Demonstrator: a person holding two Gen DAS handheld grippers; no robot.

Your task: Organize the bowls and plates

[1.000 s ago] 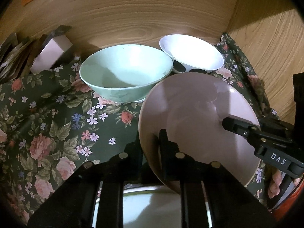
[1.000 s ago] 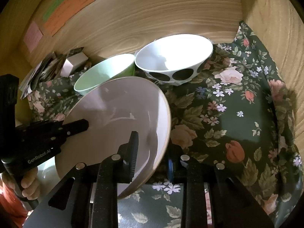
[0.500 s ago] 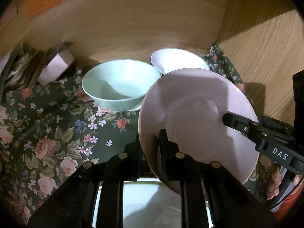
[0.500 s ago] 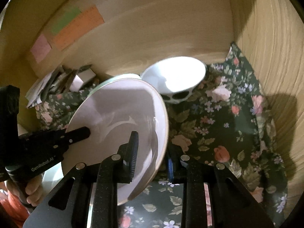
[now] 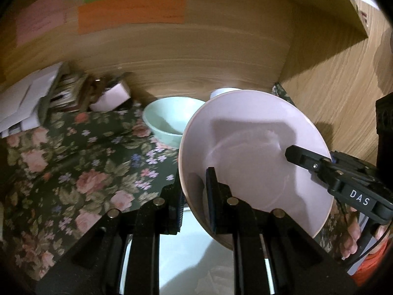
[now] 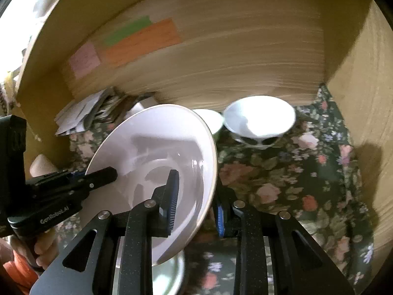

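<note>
A pale pink plate (image 5: 255,157) (image 6: 157,162) hangs tilted above the floral cloth, held from both sides. My left gripper (image 5: 195,196) is shut on its near left rim; my right gripper (image 6: 196,201) is shut on its right rim, and each gripper shows in the other's view at the plate's far edge. Behind the plate sit a mint-green bowl (image 5: 169,120) (image 6: 210,120) and a white bowl with dark ovals (image 6: 259,120), mostly hidden in the left wrist view (image 5: 224,93). Another pale dish (image 6: 169,275) lies beneath the plate.
Wooden walls (image 5: 196,56) close in the back and right side (image 6: 363,93), with coloured notes (image 5: 130,12) stuck on. Papers and a small box (image 5: 110,95) are piled at the back left. The floral cloth (image 6: 307,184) covers the surface. A hand (image 6: 41,245) grips the left tool.
Both grippers have risen and drawn back with the plate between them. The bowls now look smaller and farther off, and more of the back wall with its notes has come into view.
</note>
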